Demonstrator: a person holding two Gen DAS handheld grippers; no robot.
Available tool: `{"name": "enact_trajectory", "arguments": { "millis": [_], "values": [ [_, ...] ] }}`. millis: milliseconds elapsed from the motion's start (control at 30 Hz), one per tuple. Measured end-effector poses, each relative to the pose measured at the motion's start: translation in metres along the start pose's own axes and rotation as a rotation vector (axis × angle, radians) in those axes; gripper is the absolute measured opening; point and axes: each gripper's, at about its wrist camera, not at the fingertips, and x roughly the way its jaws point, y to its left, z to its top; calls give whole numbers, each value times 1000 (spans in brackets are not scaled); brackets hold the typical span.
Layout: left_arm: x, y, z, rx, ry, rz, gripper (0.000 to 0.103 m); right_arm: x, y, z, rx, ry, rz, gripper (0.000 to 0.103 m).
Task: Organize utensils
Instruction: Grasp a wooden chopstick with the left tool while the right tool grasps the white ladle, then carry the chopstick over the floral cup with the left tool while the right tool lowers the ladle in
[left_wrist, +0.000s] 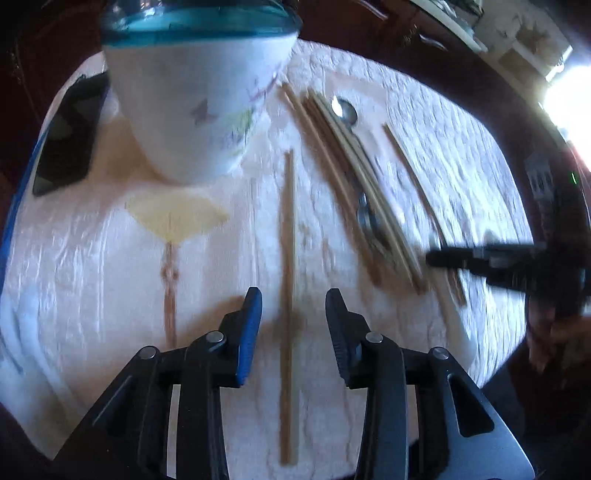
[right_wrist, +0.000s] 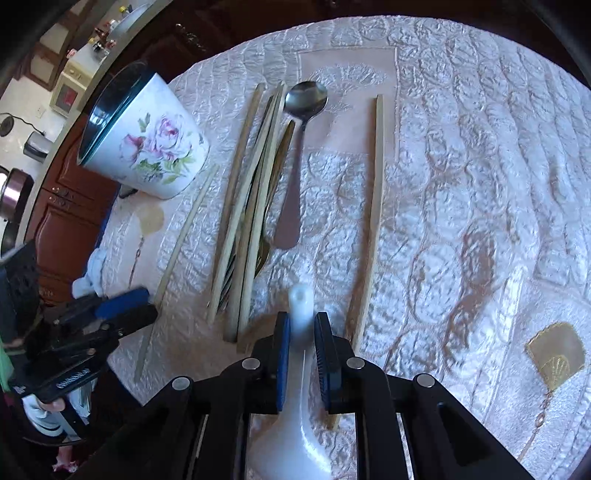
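My left gripper (left_wrist: 293, 306) is open, its fingers either side of a single wooden chopstick (left_wrist: 287, 288) lying on the white tablecloth (left_wrist: 424, 122). The floral cup with a blue rim (left_wrist: 195, 99) stands just ahead. A pile of chopsticks (left_wrist: 354, 173) and a metal spoon (left_wrist: 345, 110) lie to the right. My right gripper (right_wrist: 301, 332) is shut on a white ceramic spoon (right_wrist: 301, 306), held by its handle above the cloth. In the right wrist view the cup (right_wrist: 147, 144) leans at the left, with the chopstick pile (right_wrist: 251, 206), metal spoon (right_wrist: 299, 122) and a lone chopstick (right_wrist: 373, 206).
A dark phone (left_wrist: 70, 136) lies left of the cup. The right gripper (left_wrist: 480, 258) shows at the right edge of the left wrist view. The left gripper (right_wrist: 122, 310) shows at the left of the right wrist view. Dark wood cabinets (right_wrist: 66, 214) stand beyond the table.
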Motion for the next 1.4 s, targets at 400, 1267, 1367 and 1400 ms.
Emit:
{"name": "enact_trajectory", "arguments": {
  "millis": [400, 1267, 1367, 1400],
  "values": [
    [37, -14, 40, 57, -3, 119, 5, -12, 15, 5, -41, -100, 26, 12],
    [-193, 29, 39, -44, -412, -99, 4, -143, 96, 48, -269, -407, 117, 7],
    [-209, 30, 51, -40, -454, -96, 4, -161, 104, 59, -296, -450, 104, 7],
    [-213, 30, 57, -36, -469, -88, 4, -167, 107, 65, -302, -467, 101, 7]
  ]
}}
